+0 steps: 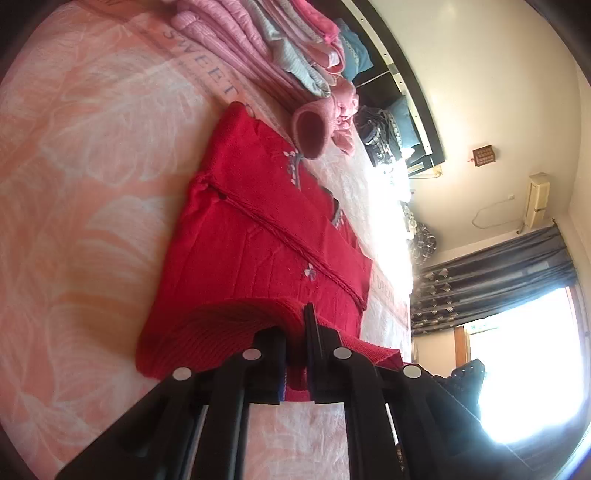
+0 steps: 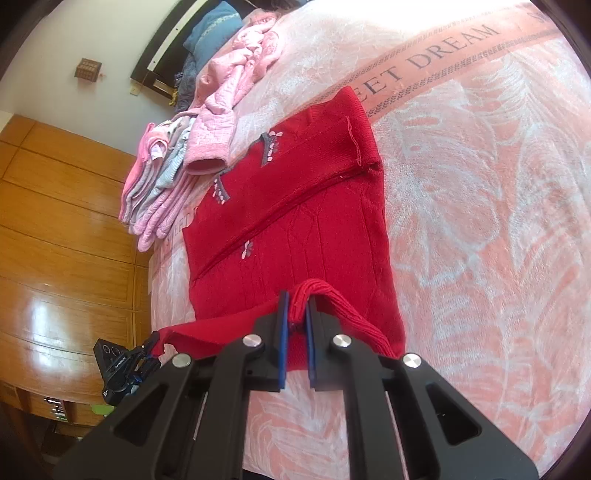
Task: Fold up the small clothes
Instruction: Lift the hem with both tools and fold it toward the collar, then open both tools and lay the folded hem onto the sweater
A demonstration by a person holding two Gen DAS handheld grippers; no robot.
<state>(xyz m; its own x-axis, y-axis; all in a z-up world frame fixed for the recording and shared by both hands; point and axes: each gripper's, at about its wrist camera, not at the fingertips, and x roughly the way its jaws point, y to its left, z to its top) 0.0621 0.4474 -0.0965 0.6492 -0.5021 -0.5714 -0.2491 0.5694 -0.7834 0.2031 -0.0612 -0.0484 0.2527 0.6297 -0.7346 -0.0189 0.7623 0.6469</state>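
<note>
A red sweater (image 2: 295,206) lies spread on the bed (image 2: 480,221), on a pink cover printed with pale leaves and a band reading SWEET DREAM. Its sleeves are folded in across the body, and small grey and pink flower patches show on the knit. The ribbed hem, the edge of the sweater nearest both grippers, is lifted off the cover.

The left gripper (image 1: 295,332) has its fingers drawn narrow and pinches one end of that hem, red rib bunched between the pads. The right gripper (image 2: 296,325) is likewise closed down tight on the other end of the hem, a fold of knit poking up between its blue pads. In the right wrist view the left gripper (image 2: 147,350) shows as a small black shape at the far end of the raised hem, the fabric stretched between the two.

Beyond the sweater's far edge a pink quilted jacket (image 2: 236,92) lies crumpled, one cuff resting right at the sweater's edge. Beside the jacket, also past the sweater, sits a stack of folded clothes (image 2: 155,184) in pinks and pale blue. Behind these is a dark headboard (image 2: 166,40) with a blue pillow (image 2: 214,33) against it. A wooden wardrobe (image 2: 55,240) stands past the stack, and dark curtains (image 1: 498,266) hang by a bright window
</note>
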